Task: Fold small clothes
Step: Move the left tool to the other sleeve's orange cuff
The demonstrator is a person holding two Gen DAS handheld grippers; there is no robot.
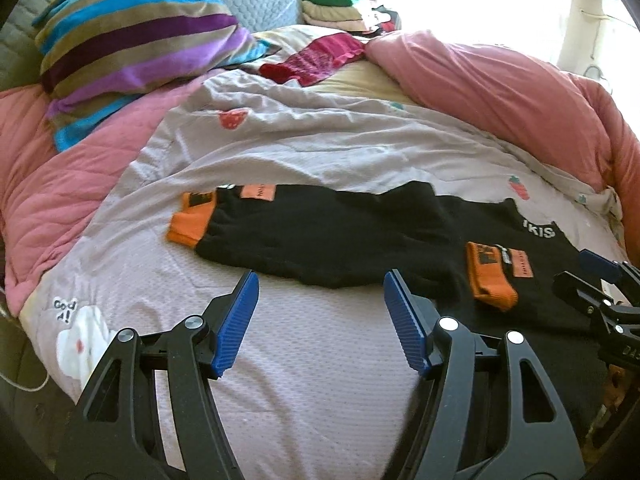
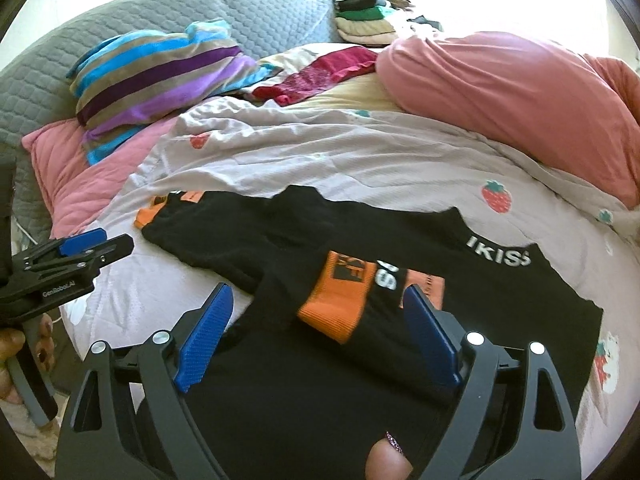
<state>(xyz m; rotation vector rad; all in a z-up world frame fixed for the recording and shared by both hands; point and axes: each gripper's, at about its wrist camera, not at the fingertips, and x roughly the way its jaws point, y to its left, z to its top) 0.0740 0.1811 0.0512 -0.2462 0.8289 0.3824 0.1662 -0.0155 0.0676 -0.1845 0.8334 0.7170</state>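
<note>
A black top [image 1: 320, 240] with orange cuffs and white lettering lies flat on the pale strawberry-print sheet [image 1: 280, 152]. One sleeve stretches left, ending in an orange cuff [image 1: 190, 220]. The other sleeve is folded over the body, its orange cuff [image 2: 336, 308] on top. My left gripper [image 1: 320, 320] is open and empty, just before the garment's near edge. My right gripper [image 2: 316, 336] is open and empty above the top's body [image 2: 320, 400], near the folded cuff. The left gripper also shows in the right wrist view [image 2: 80, 252], and the right gripper in the left wrist view [image 1: 588, 280].
A striped pillow [image 1: 132, 48] lies at the back left. A pink quilt [image 1: 500, 92] is bunched at the right and back. A red cloth [image 1: 316, 58] and a pile of folded clothes [image 1: 336, 4] are at the back. A grey padded headboard [image 2: 260, 12] stands behind.
</note>
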